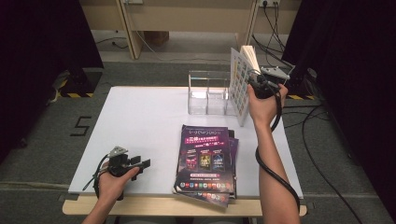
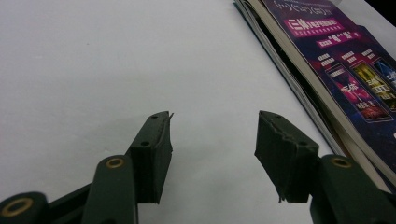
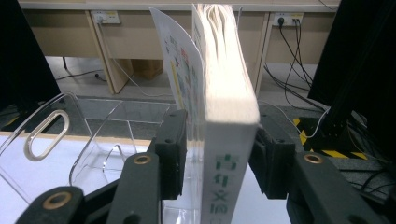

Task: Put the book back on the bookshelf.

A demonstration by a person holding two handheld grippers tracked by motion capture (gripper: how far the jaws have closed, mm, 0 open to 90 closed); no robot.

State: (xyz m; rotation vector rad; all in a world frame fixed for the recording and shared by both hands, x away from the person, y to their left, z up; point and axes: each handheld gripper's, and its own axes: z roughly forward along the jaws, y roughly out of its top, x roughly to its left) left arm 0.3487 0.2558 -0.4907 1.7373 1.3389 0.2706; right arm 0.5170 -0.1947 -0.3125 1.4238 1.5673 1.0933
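The right hand-held gripper (image 1: 254,80) is raised above the far right part of the bench (image 1: 140,121), its jaws closed on a thick white book (image 1: 240,86). In the right gripper view, the book (image 3: 224,140) stands upright between the two jaws, spine toward the camera, with its front cover (image 3: 180,74) bowing away from the pages. The book is just beside the right end of a clear plastic rack (image 1: 208,93) that stands at the far edge of the bench; the rack's curved dividers (image 3: 70,135) appear to the left of the jaws.

The left hand-held gripper (image 1: 142,163) rests low at the near left of the bench, jaws wide apart and holding nothing. In the left gripper view, bare white bench surface (image 2: 116,70) lies between and beyond the jaws.

A stack of magazines (image 1: 205,161) with a purple cover lies flat at the near centre of the bench, its edge (image 2: 299,79) near the left gripper's jaw but apart from it.
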